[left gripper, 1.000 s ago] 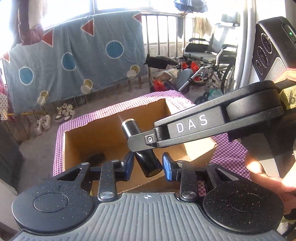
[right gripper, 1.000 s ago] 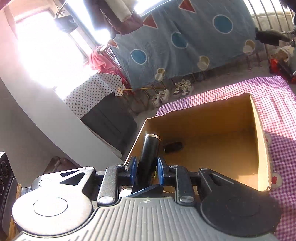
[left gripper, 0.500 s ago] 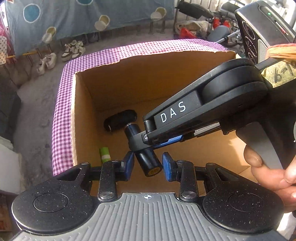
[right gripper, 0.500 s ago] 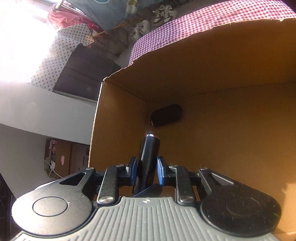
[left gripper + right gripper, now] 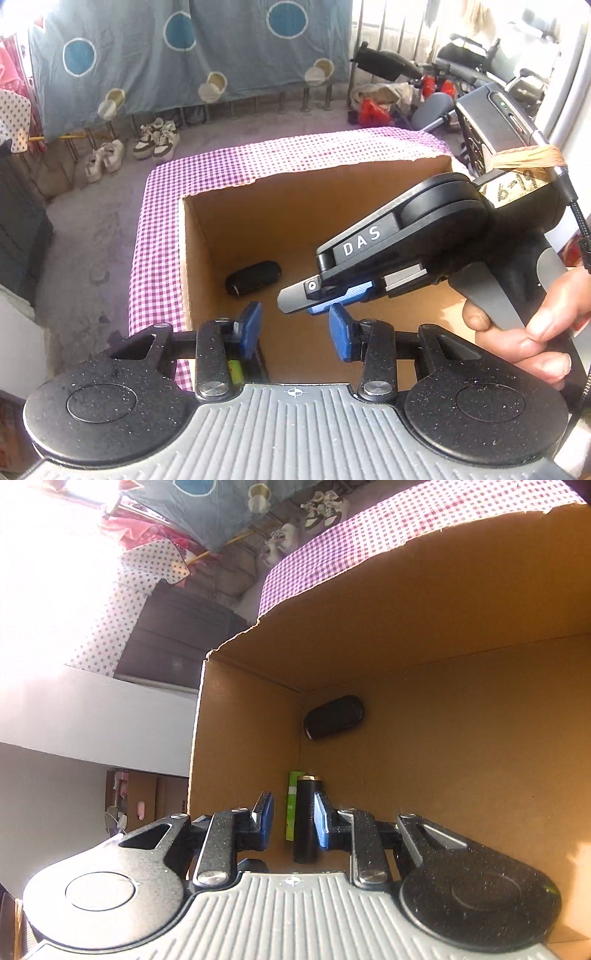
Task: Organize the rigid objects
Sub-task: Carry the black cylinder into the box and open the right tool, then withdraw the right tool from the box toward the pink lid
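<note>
brown cardboard box (image 5: 236,206) — purple-white checked cloth (image 5: 155,236) — black tube (image 5: 306,819), green stick (image 5: 291,805), blue-dotted sheet (image 5: 221,55).

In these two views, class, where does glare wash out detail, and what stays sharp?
Right wrist view: window light blows out the upper left to white, yet the box interior, the black tube and the green tube read clearly. Left wrist view: even daylight, mild glare top right; fisheye bends the cloth edges.

Left gripper (image 5: 295,330): speckled black arms, blue pads, silver screws, ribbed grey housing. Right gripper (image 5: 314,301): black, white "DAS" lettering. Bare-skinned right hand (image 5: 524,328).
</note>
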Demonstrator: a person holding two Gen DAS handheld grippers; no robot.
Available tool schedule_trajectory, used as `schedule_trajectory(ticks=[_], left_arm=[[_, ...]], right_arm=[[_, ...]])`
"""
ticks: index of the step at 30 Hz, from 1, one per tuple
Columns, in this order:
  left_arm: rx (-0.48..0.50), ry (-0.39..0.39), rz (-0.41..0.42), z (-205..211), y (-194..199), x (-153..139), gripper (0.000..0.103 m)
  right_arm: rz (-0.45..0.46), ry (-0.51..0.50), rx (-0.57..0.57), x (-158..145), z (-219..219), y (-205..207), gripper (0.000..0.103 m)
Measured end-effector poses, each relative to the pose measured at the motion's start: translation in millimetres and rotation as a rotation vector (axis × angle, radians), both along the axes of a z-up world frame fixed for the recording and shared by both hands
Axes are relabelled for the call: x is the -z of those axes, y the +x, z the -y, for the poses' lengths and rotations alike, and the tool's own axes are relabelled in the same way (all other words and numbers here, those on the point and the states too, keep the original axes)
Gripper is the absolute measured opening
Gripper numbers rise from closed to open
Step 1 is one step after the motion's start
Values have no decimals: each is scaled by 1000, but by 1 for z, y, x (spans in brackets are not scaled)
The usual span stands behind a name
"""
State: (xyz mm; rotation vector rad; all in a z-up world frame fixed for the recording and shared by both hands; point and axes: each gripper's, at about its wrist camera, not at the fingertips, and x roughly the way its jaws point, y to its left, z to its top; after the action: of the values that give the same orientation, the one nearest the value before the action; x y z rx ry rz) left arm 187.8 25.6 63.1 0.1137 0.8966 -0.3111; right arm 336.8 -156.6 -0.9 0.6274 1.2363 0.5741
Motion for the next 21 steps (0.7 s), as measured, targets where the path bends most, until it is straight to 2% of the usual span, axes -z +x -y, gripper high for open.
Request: schedule_trajectory(ticks=[3,5,6,7,8,9,10,13,14,18,21], left_arm=[[1,-35,61,-5,-22,-19,46],[9,-61,103,-8,-39,-31,55],[15,-74,122,-8,-49,-36,59],[24,-86,138,-9,-58,-38,68],[30,-96,151,-9,-67,-40,76],[39,-109,166,-11,-75,-40,79],[46,-115,173,-11,-83,-38,85],[70,-124,180,-3,-109,-26,97],[79,-128,182,0,-116,-21,100],[118,-143,143,16,-137,5,102],[115,-175,79,23,-145,27,102]], right_arm=[[72,24,17,-28,22,-28,26],[138,45,25,-50,40,-56,27],[169,55,29,-58,49,-70,31],[197,62,32,-64,57,-85,35],[236,69,46,-71,65,-105,47],[266,72,61,-75,71,-122,57],[301,73,82,-77,76,-142,59],[360,61,148,-72,93,-193,61],[366,54,174,-67,97,-208,64],[378,-14,262,-38,98,-257,76],[374,-100,268,-24,93,-280,80]])
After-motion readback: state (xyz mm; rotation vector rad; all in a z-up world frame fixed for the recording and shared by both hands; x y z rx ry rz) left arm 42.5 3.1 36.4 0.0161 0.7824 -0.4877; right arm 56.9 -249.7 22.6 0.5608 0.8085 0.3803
